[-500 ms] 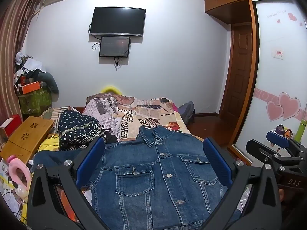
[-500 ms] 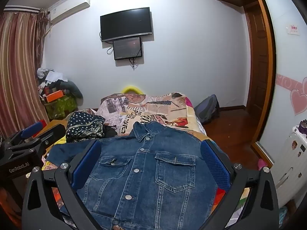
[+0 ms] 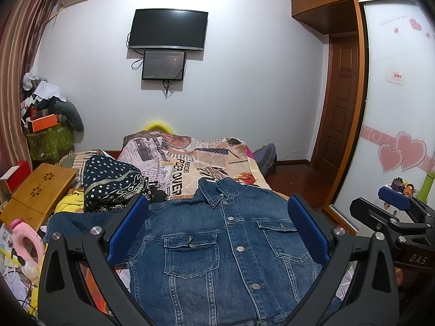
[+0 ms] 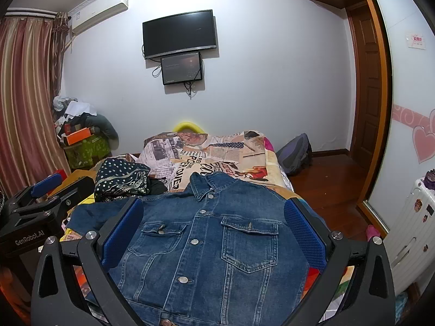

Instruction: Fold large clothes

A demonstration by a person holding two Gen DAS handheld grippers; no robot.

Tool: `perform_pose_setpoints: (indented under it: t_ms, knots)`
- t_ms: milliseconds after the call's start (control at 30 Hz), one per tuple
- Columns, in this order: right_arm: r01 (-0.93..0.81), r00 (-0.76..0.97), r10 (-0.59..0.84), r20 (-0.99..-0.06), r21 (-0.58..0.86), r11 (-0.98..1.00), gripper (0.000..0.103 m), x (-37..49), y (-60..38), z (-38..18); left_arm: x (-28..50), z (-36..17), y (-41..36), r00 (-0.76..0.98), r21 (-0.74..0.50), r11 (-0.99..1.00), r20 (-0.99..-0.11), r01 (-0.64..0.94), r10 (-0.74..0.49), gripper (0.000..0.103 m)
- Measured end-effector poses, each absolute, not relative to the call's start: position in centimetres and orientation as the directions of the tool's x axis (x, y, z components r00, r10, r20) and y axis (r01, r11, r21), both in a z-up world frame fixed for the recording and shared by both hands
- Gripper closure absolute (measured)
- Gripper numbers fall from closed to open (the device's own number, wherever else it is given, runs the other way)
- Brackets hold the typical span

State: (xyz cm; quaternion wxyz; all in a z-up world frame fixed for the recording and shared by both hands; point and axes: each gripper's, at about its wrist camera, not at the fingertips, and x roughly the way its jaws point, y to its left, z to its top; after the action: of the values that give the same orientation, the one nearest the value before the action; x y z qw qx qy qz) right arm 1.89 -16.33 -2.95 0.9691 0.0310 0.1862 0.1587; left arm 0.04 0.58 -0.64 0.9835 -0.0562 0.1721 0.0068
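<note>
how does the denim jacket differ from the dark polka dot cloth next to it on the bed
The denim jacket lies spread flat, front up and buttoned; the polka dot cloth sits bunched in a heap. The denim jacket is plain blue with metal buttons and two chest pockets; the polka dot cloth is dark with white dots and a patterned band. The denim jacket covers far more of the bed than the polka dot cloth. Both rest on the bed, untouched by either gripper.

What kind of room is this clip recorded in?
Most likely a home bedroom: a bed with a printed cover and a denim jacket spread on it, a wall-mounted TV, and a built-in wardrobe.
</note>
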Motion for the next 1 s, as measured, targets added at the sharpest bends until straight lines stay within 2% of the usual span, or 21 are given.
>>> perform_pose_setpoints:
  t_ms: [1000]
  knots:
    - [-0.301,0.879,0.324,-0.348,0.122,0.946,0.0,1.62,-15.56,-2.52,0.1,-0.54,0.69,0.939,-0.109,0.993,-0.343,-0.036,-0.004,0.0]
